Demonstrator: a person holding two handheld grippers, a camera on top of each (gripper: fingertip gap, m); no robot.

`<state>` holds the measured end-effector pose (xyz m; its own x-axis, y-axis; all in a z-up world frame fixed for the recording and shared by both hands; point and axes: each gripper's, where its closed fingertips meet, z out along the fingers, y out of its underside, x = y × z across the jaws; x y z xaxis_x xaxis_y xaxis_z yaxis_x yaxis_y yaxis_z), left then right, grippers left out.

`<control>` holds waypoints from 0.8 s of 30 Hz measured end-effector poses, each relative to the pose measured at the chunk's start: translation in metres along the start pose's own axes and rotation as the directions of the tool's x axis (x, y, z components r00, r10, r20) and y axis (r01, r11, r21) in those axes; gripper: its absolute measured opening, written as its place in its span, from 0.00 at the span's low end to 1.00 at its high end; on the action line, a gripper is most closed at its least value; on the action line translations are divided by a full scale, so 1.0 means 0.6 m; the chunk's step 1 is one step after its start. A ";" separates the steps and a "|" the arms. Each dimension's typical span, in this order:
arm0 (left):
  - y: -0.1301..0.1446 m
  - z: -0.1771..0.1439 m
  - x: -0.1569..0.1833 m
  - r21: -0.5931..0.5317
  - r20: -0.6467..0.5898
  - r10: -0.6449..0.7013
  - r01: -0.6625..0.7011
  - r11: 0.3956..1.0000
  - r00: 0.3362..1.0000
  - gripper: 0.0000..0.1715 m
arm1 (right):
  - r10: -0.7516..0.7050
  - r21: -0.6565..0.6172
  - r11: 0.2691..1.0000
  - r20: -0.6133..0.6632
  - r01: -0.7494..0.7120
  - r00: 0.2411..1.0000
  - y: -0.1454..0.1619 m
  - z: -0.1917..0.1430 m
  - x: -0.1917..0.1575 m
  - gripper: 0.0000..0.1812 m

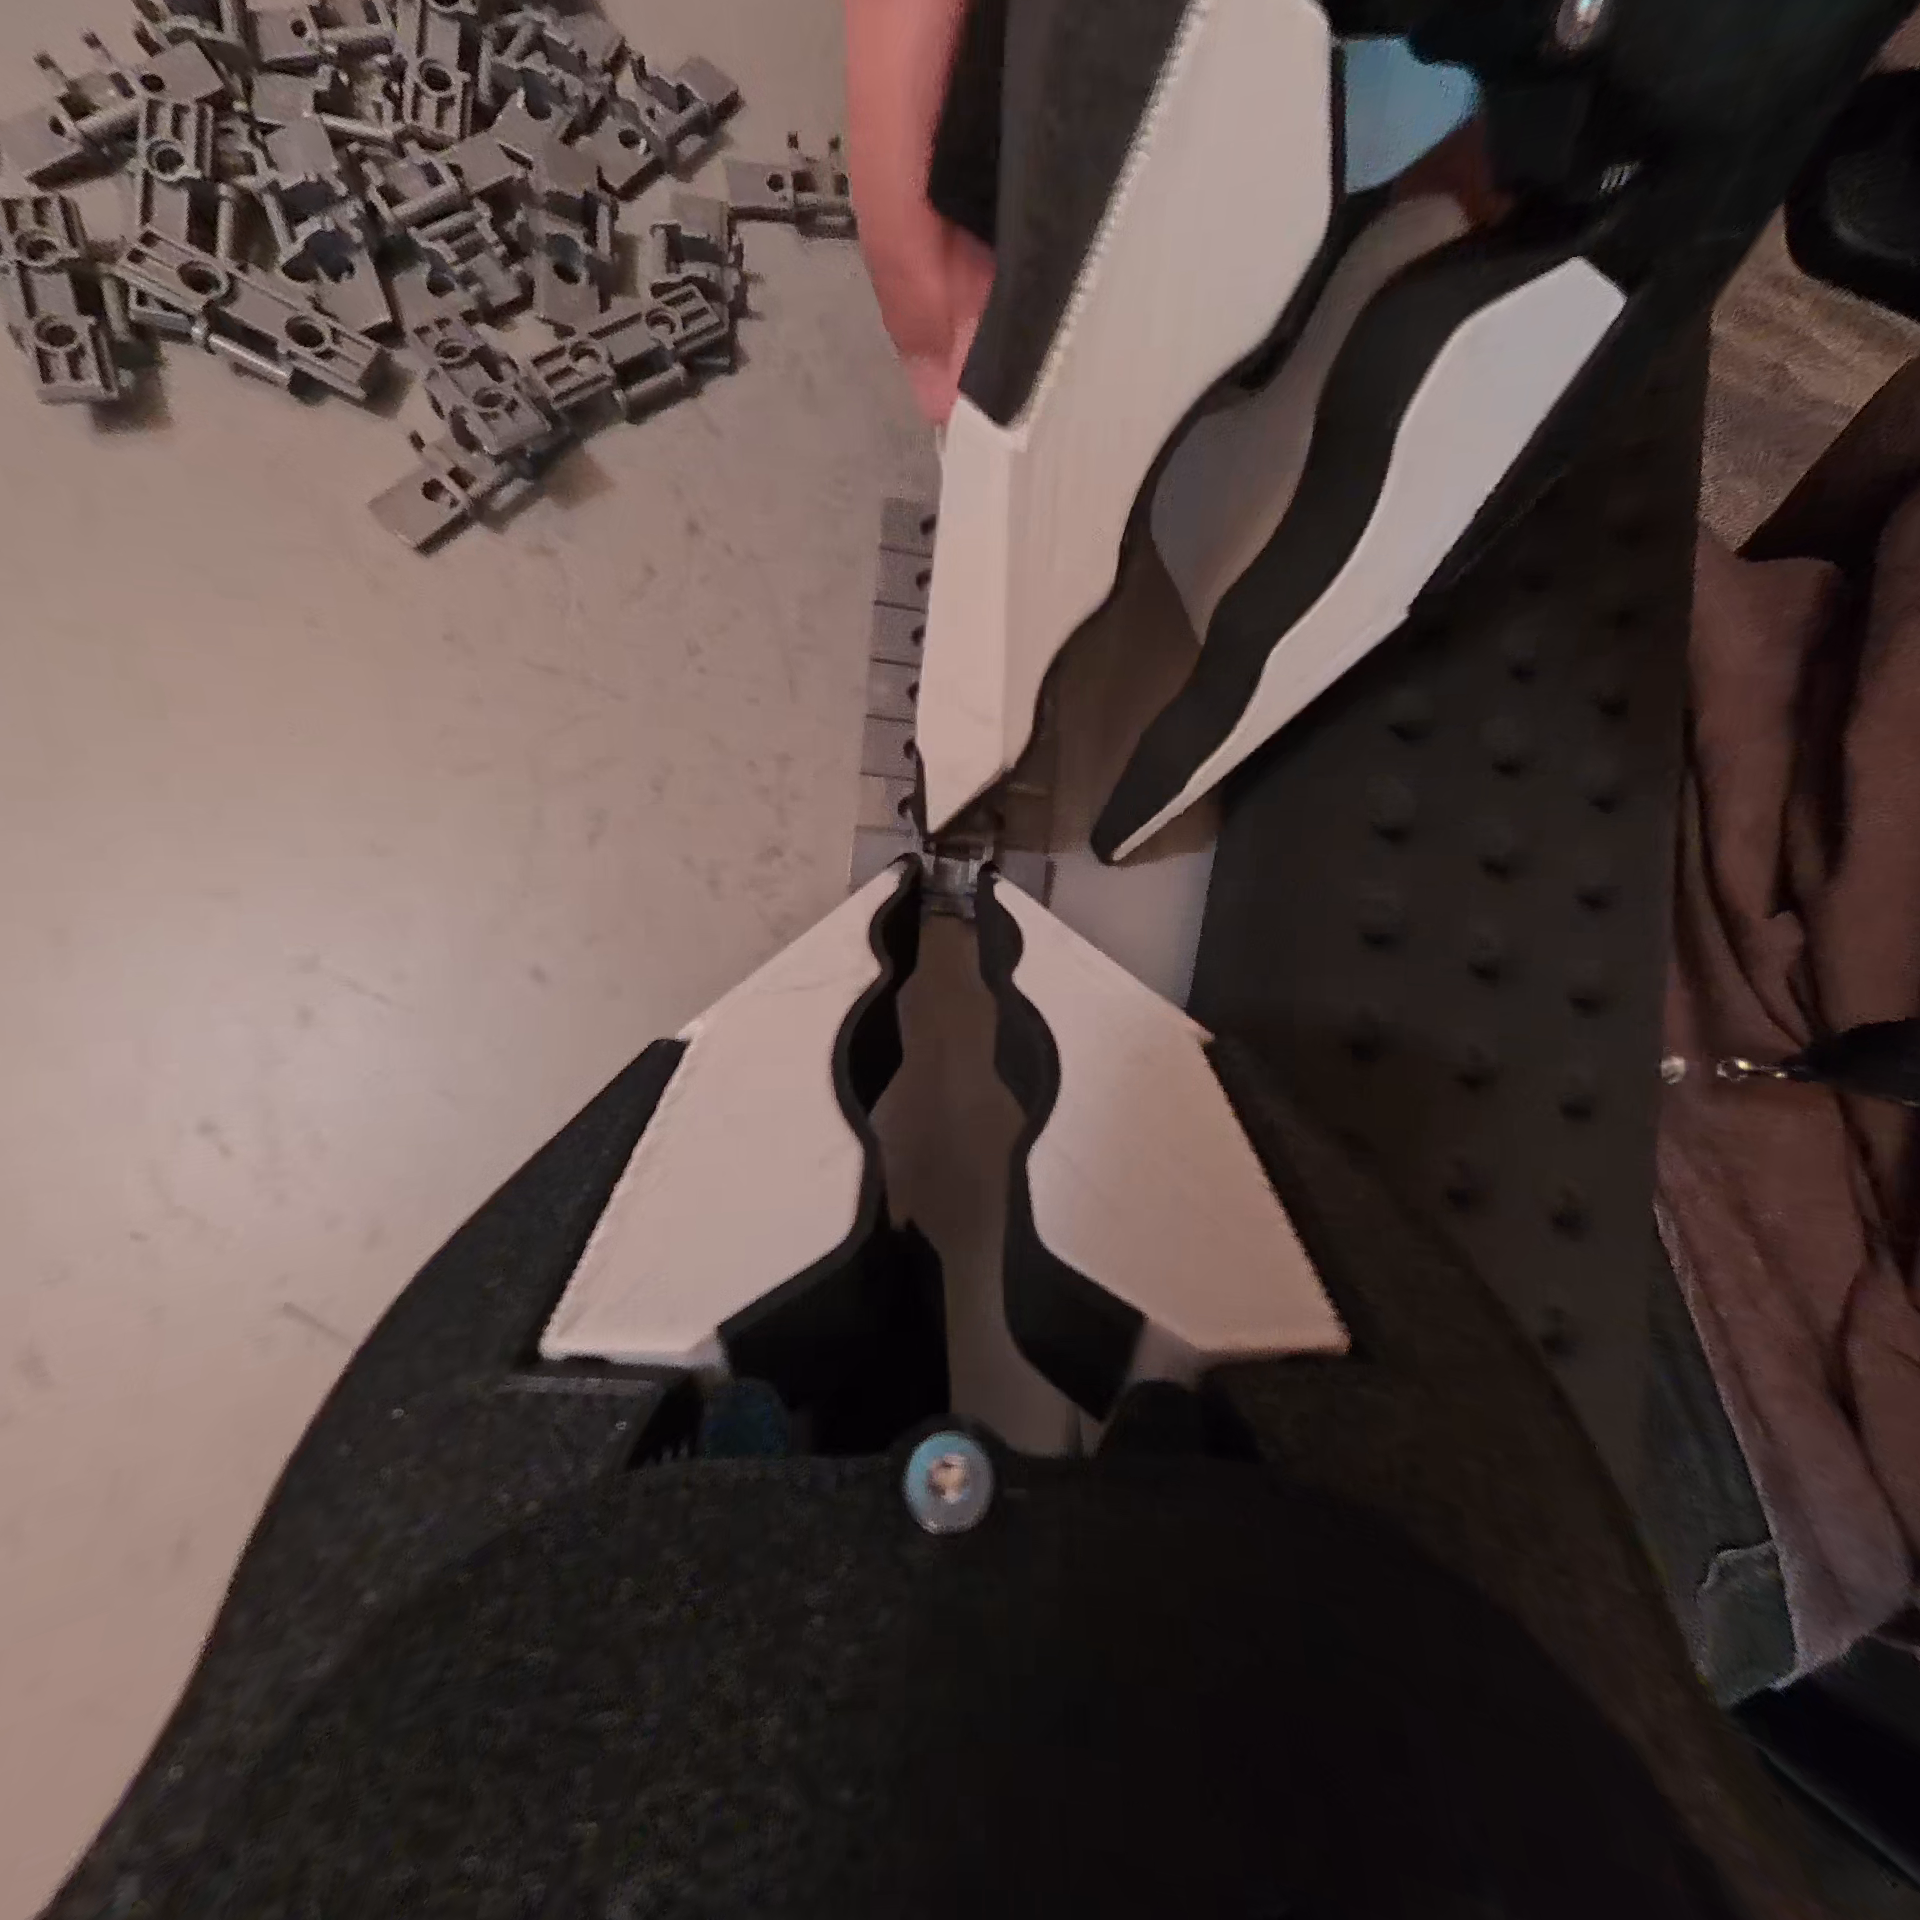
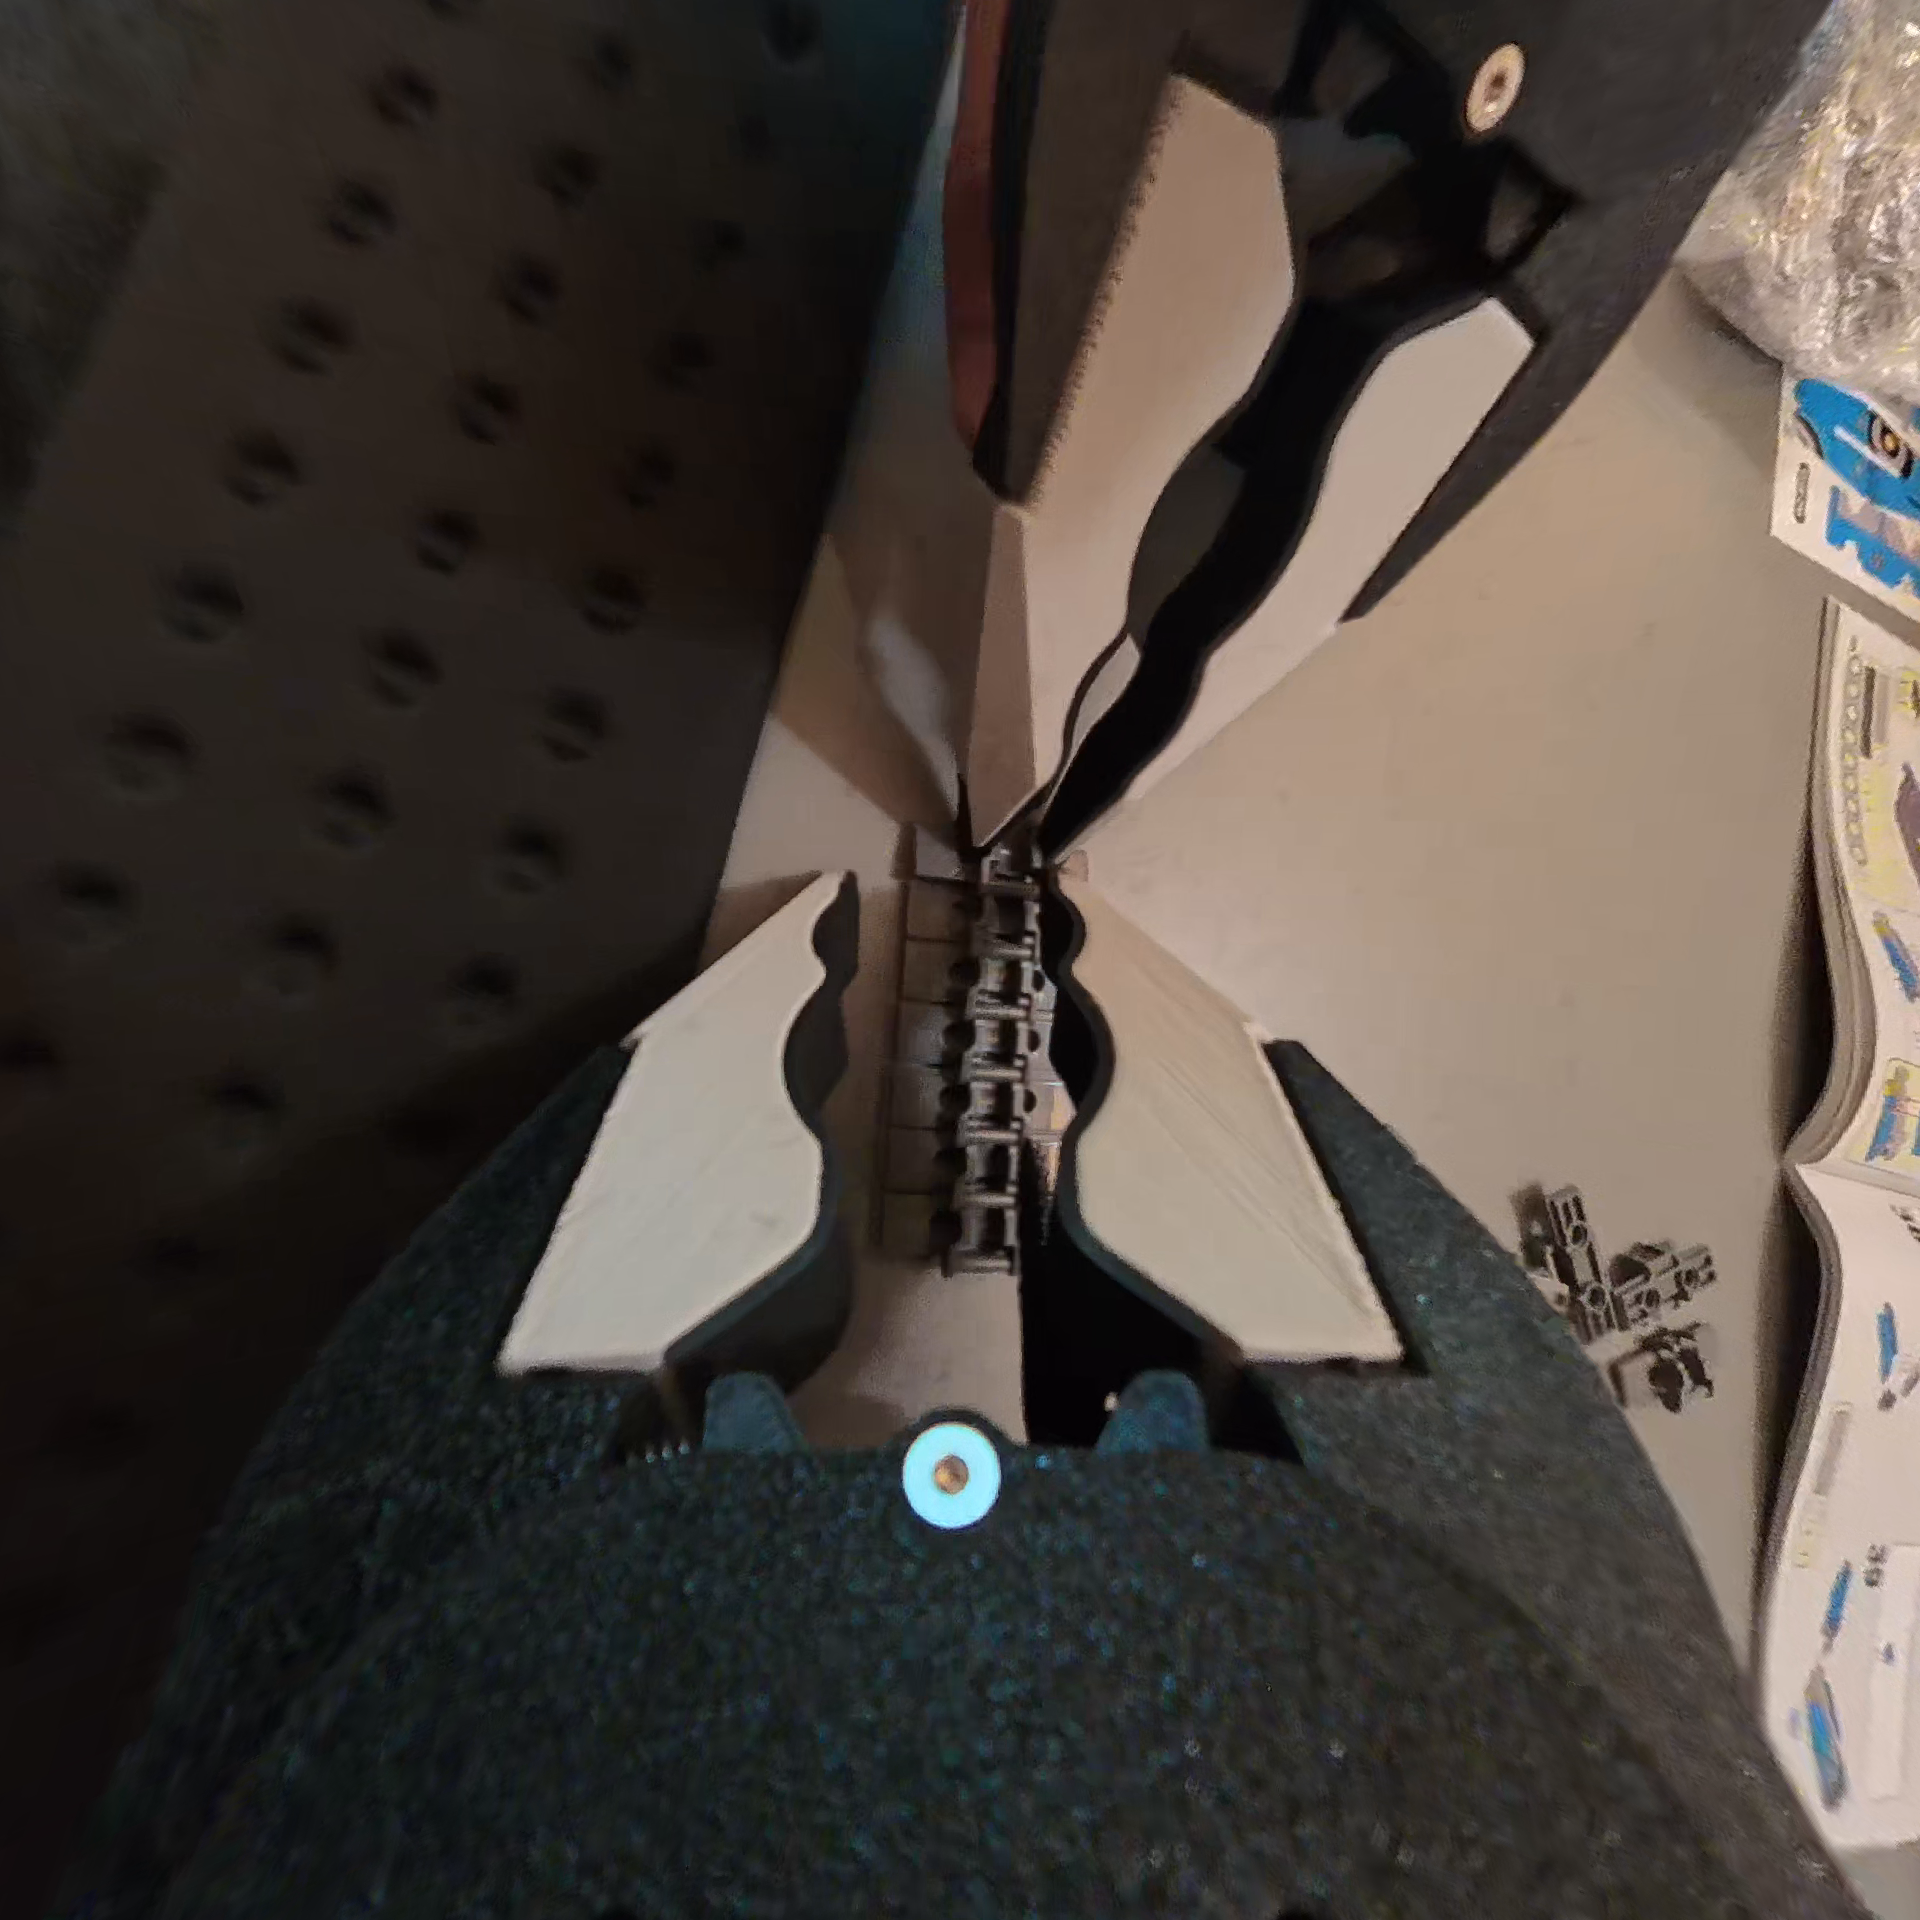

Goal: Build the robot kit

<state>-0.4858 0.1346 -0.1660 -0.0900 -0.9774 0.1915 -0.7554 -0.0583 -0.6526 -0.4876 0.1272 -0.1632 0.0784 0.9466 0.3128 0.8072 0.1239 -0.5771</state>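
Left wrist view: the left gripper is seen reaching forward and downward over a pale table, its two white fingers converged at the tips and pinched on the near end link of a grey link chain. The chain is laid flat on the table; a run of about six of its links is visible beyond the tips, the remainder being hidden. The right gripper is seen entering from above, pointed tip-to-tip toward the left one; its two fingers are parted, one tip touching the chain, the other held just beside it. A pile of loose grey links is shown at upper left, well apart from both tools; the pieces are too many and too overlapped to be counted. A black studded mat is seen at right.

Right wrist view: the right gripper is shown spread, with the chain lying lengthwise between its two fingers, about eight links being countable. Whether the fingers touch the chain cannot be told. The left gripper is seen closed on the far end link. A small cluster of loose links and an open illustrated booklet are lying at right.
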 end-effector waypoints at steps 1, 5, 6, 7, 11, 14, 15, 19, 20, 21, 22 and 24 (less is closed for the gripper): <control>0.000 0.000 0.000 -0.003 0.009 0.014 -0.014 1.000 1.000 0.06 | -0.002 -0.010 1.000 -0.008 0.001 1.000 0.000 0.000 0.000 0.19; 0.001 0.001 0.000 -0.032 0.080 0.119 -0.116 0.993 0.990 0.06 | 0.150 -0.008 0.989 0.029 -0.149 0.988 0.008 0.001 0.016 0.26; 0.001 0.001 0.000 -0.037 0.087 0.127 -0.124 0.992 0.988 0.06 | 0.203 -0.008 0.979 0.066 -0.203 0.977 0.014 -0.001 0.018 0.28; 0.001 0.002 0.000 -0.038 0.093 0.137 -0.134 0.990 0.986 0.06 | 0.256 0.006 0.966 0.101 -0.258 0.961 0.017 -0.002 0.020 0.26; -0.003 0.006 0.002 -0.014 0.098 0.150 -0.150 0.989 0.984 0.06 | 0.395 0.048 0.908 0.225 -0.415 0.891 0.020 0.002 0.024 0.24; -0.003 0.006 0.002 -0.035 0.118 0.175 -0.172 0.984 0.977 0.06 | 0.407 0.040 0.900 0.276 -0.434 0.870 0.022 0.001 0.023 0.25; -0.003 0.006 0.002 -0.043 0.124 0.177 -0.173 0.984 0.976 0.06 | 0.396 0.038 0.905 0.290 -0.424 0.871 0.020 0.000 0.019 0.28; -0.005 0.007 0.001 -0.039 0.130 0.168 -0.164 0.986 0.977 0.06 | 0.283 0.022 0.956 0.199 -0.293 0.938 0.024 0.005 0.014 0.29; -0.005 0.007 0.002 -0.036 0.122 0.167 -0.163 0.986 0.978 0.06 | 0.263 0.025 0.961 0.216 -0.275 0.940 0.020 0.003 0.006 0.25; -0.006 0.007 0.002 -0.034 0.113 0.161 -0.159 0.987 0.980 0.06 | 0.268 0.019 0.961 0.207 -0.278 0.941 0.020 0.004 0.008 0.25; -0.006 0.007 0.002 -0.033 0.106 0.158 -0.155 0.987 0.982 0.06 | 0.267 0.016 0.961 0.205 -0.276 0.942 0.021 0.003 0.009 0.25; -0.006 0.007 0.002 -0.033 0.098 0.163 -0.161 0.986 0.982 0.06 | 0.285 0.016 0.956 0.208 -0.294 0.936 0.022 0.004 0.011 0.23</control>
<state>-0.4804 0.1326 -0.1666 -0.1484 -0.9889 0.0100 -0.7521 0.1063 -0.6504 -0.4775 0.1361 -0.1704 0.1818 0.9829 -0.0282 0.7387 -0.1554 -0.6559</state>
